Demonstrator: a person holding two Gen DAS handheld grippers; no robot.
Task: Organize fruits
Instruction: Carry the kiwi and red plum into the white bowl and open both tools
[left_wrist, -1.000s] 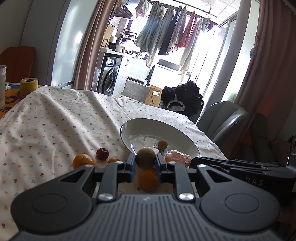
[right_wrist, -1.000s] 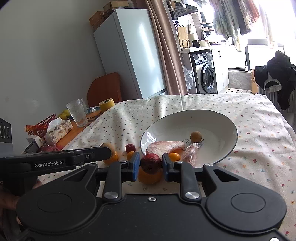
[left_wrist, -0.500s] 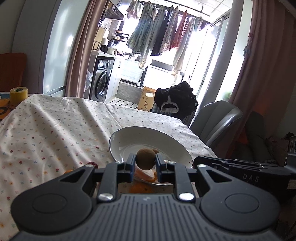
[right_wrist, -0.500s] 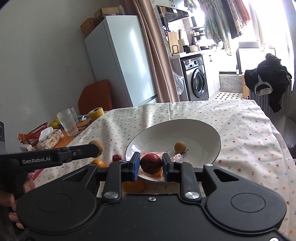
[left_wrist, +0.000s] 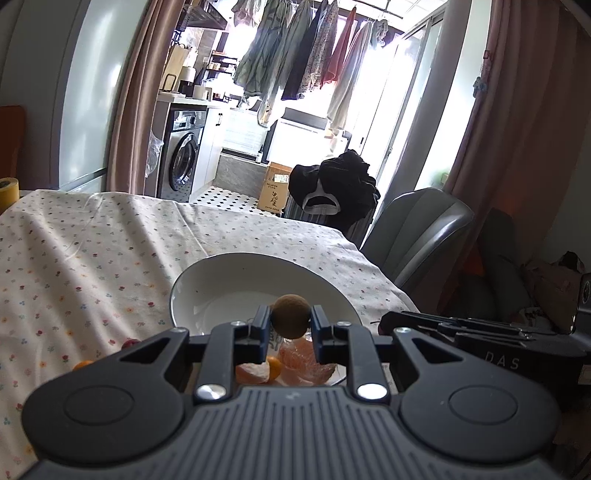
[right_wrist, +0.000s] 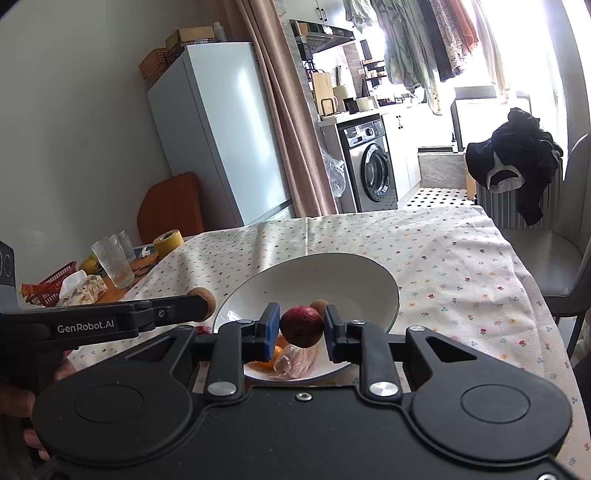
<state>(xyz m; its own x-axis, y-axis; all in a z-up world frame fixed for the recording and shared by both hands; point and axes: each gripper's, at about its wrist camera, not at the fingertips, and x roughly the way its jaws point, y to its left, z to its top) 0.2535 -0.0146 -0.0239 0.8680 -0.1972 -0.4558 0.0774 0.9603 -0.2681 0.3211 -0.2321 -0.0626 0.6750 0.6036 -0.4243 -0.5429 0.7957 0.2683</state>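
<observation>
While both grippers hang over the near side of the plate (right_wrist: 384, 284), each has its jaws clamped on a small fruit: the left gripper (left_wrist: 290, 325) pinches a brown fruit (left_wrist: 290, 315), round and rough-skinned, and the right gripper (right_wrist: 301, 328) pinches a red fruit (right_wrist: 301, 325), dark and smooth. By my reckoning this is the carry-and-drop step, with two pieces about to join what lies in the plate; the next move calls for lowering each load close above the plate floor, over a bare patch, and parting the jaws gently so the round fruit does not roll out over the shallow rim. Inside the plate there is one small brown ball (right_wrist: 318, 305) toward the middle, and at the near edge some orange pieces (left_wrist: 255, 372) and a pale wrapped item (right_wrist: 299, 360) whose kind I cannot tell. Left of the plate, on the cloth (left_wrist: 92, 266), a small orange (left_wrist: 82, 364) and a bit of another red fruit (left_wrist: 129, 343) are not yet gathered. That cloth is cream with tiny flowers, creased, and drapes over the table edges. Far left of the plate stand glasses (right_wrist: 112, 264), a yellow tape roll (right_wrist: 168, 240) and a tissue pack (right_wrist: 83, 290); beyond it a fridge (right_wrist: 218, 133), a washer (right_wrist: 373, 168), hanging laundry (left_wrist: 295, 55) against a bright window, and to its right a grey chair (left_wrist: 417, 229)
</observation>
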